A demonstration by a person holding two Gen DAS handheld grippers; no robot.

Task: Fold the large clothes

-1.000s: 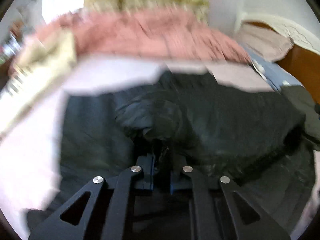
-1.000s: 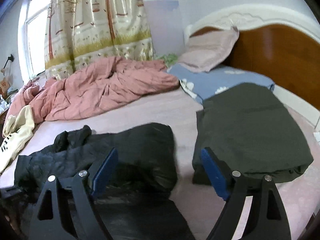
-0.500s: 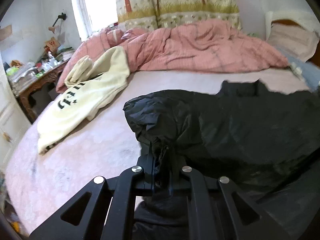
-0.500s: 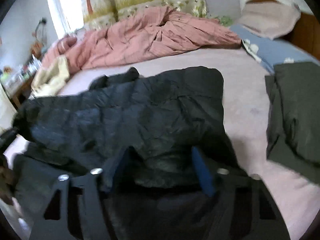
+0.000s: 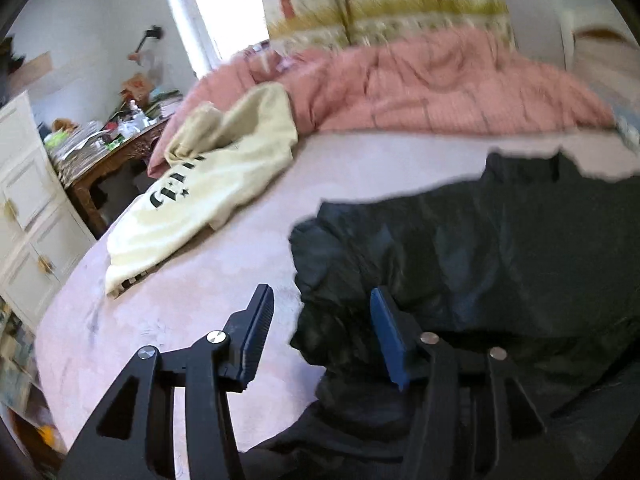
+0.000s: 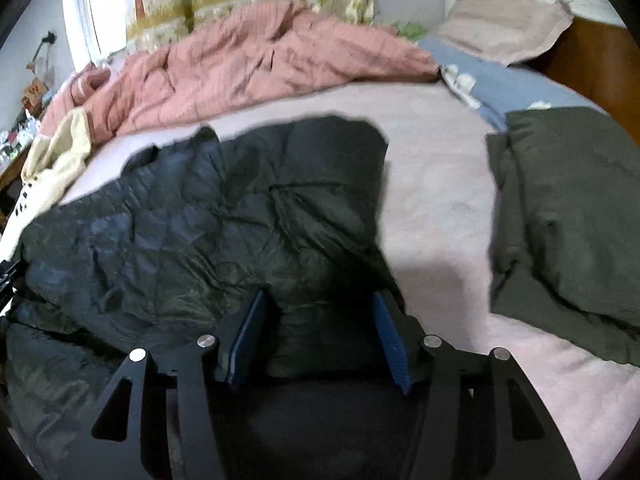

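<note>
We see the black quilted jacket [image 6: 208, 232] lying on the pink bed sheet [image 5: 168, 320], near the front edge of the bed, with one part already laid over the body — so we judge that a first fold is made, but the jacket is not yet a compact packet and its left edge [image 5: 320, 280] looks bunched. To the right, well apart from it, a dark green garment [image 6: 568, 216] lies already folded, and at the far left a cream sweatshirt with black letters [image 5: 208, 192] is still crumpled beside the pink duvet [image 5: 440, 92]; it seems to wait for its turn. The left tool [image 5: 320, 332] is spread now and holds nothing, its right finger over the jacket edge and its left finger over bare sheet. Half a second ago its fingers were pressed together on a pinch of this black fabric, so the jacket has been released there. The right tool [image 6: 320, 340] is also spread, with a bulge of the jacket between its blue pads [image 6: 394, 352] — it was spread earlier too, only now the view has settled a little lower over the jacket.
</note>
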